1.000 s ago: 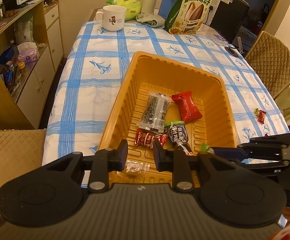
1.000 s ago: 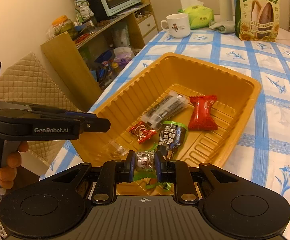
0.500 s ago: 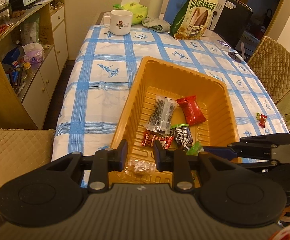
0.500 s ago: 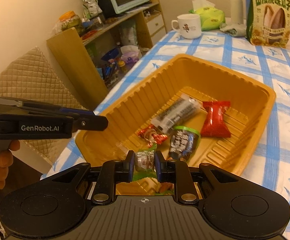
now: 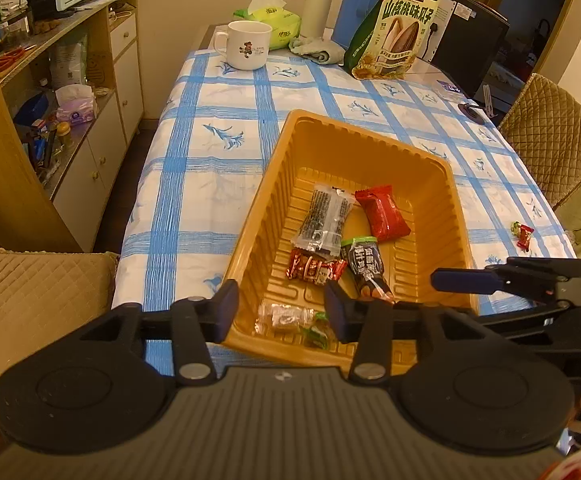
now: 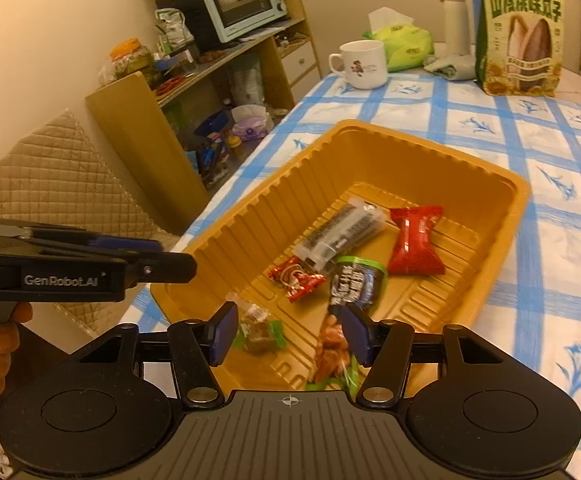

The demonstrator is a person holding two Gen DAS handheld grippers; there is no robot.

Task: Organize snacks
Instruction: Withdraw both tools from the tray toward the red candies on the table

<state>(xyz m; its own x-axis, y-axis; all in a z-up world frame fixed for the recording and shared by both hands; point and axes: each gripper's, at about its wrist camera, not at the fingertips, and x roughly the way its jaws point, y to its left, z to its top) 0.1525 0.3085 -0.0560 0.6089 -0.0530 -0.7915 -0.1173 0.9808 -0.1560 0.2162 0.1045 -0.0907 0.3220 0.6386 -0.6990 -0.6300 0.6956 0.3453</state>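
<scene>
An orange plastic tray (image 5: pixel 278 184) (image 6: pixel 250 216) sits on the blue-checked tablecloth and holds several wrapped snacks. Among them are a red packet (image 5: pixel 382 212) (image 6: pixel 416 240), a clear dark-seed packet (image 5: pixel 322 216) (image 6: pixel 342 230) and a dark green-topped packet (image 5: pixel 364 262) (image 6: pixel 354 280). A green-wrapped candy (image 6: pixel 258 334) (image 5: pixel 316 330) lies at the tray's near end. My right gripper (image 6: pixel 288 332) is open just above it, holding nothing. My left gripper (image 5: pixel 280 310) is open and empty over the tray's near rim. A red candy (image 5: pixel 524 235) lies on the cloth at right.
A white mug (image 5: pixel 246 44), tissue pack (image 5: pixel 268 20), white flask (image 5: pixel 316 6) and sunflower-seed bag (image 5: pixel 394 32) stand at the table's far end. A wooden shelf unit (image 5: pixel 50 92) with a toaster oven stands left. Quilted chairs stand at near left (image 5: pixel 22 292) and right (image 5: pixel 554 140).
My right gripper has opened and let go of the green-wrapped candy, which now lies in the tray's near end. My left gripper has opened wider. Both have drawn back slightly.
</scene>
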